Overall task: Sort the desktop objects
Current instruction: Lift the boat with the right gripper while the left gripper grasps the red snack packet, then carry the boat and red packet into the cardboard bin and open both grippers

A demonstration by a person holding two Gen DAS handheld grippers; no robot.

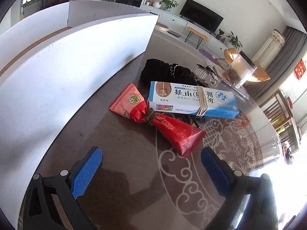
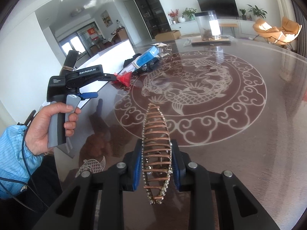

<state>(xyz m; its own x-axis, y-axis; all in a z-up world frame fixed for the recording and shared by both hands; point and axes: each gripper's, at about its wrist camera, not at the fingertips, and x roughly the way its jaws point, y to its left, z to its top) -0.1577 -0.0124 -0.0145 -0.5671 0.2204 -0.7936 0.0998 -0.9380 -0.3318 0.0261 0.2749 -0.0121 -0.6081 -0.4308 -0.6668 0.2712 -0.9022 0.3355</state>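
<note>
Right gripper (image 2: 156, 169) jaws clenched on copper-coloured rhinestone claw hair clip (image 2: 155, 149). Left gripper (image 1: 151, 169) jaws released; red foil snack packet (image 1: 157, 121) lies ahead on the bench (image 1: 122, 153).

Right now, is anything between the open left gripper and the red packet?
Nothing visible. Only bare table lies between the left gripper and the red packet; the blue box lies beyond the packet, overlapping its far edge.

A home's living room, by the look of it: a television (image 2: 217, 6) on a low white cabinet (image 2: 236, 24), potted plants (image 2: 256, 11), an orange lounge chair (image 2: 276, 31), and a dark fish-patterned table (image 2: 249, 134).
</note>
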